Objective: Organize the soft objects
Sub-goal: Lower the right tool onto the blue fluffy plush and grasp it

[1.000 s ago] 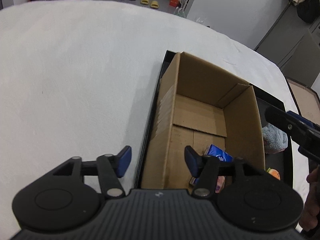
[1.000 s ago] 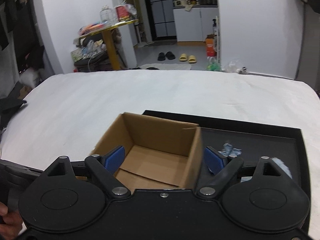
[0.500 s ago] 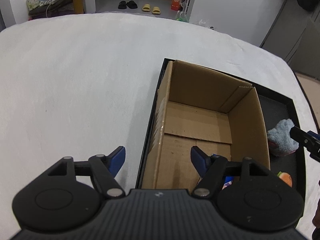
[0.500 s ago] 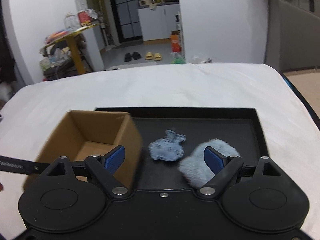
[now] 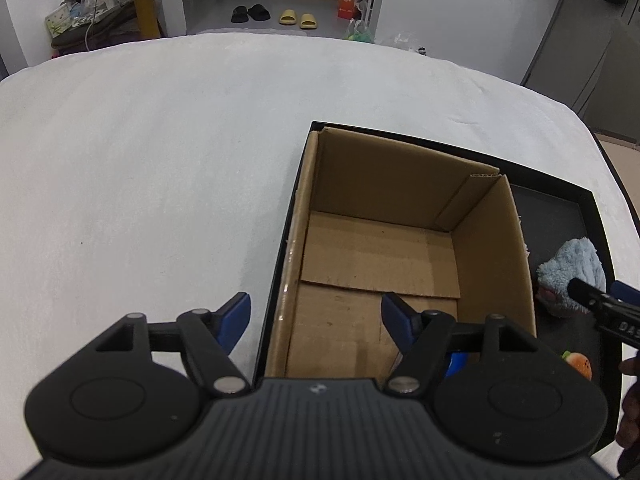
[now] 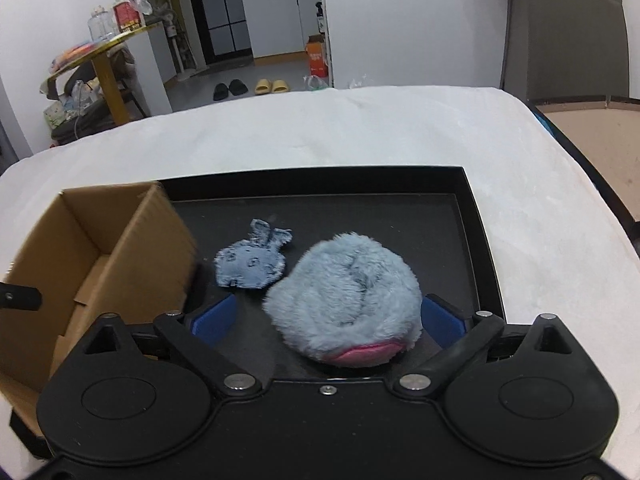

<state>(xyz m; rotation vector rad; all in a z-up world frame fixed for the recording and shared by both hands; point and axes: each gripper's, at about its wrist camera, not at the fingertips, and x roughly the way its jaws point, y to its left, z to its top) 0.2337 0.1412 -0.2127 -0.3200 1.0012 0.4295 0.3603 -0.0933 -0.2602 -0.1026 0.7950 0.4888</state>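
An open cardboard box (image 5: 400, 248) stands at the left end of a black tray (image 6: 476, 240); it also shows in the right wrist view (image 6: 100, 248). A fluffy light-blue plush with a pink edge (image 6: 344, 300) lies in the tray between the open jaws of my right gripper (image 6: 326, 320), untouched by the pads. It also shows in the left wrist view (image 5: 572, 272). A small blue denim piece (image 6: 252, 262) lies just beyond it. My left gripper (image 5: 316, 320) is open and empty, straddling the box's left wall. A blue item (image 5: 456, 362) in the box is mostly hidden.
The tray rests on a white cloth-covered surface (image 5: 140, 160). A small orange-and-green toy (image 5: 578, 362) lies in the tray near the box's right side. The right gripper's finger (image 5: 600, 304) reaches in over the plush. A room with slippers and a cluttered table lies beyond.
My right gripper has swung right from over the box and come down around the blue plush. My left gripper has pulled back a little from the box.
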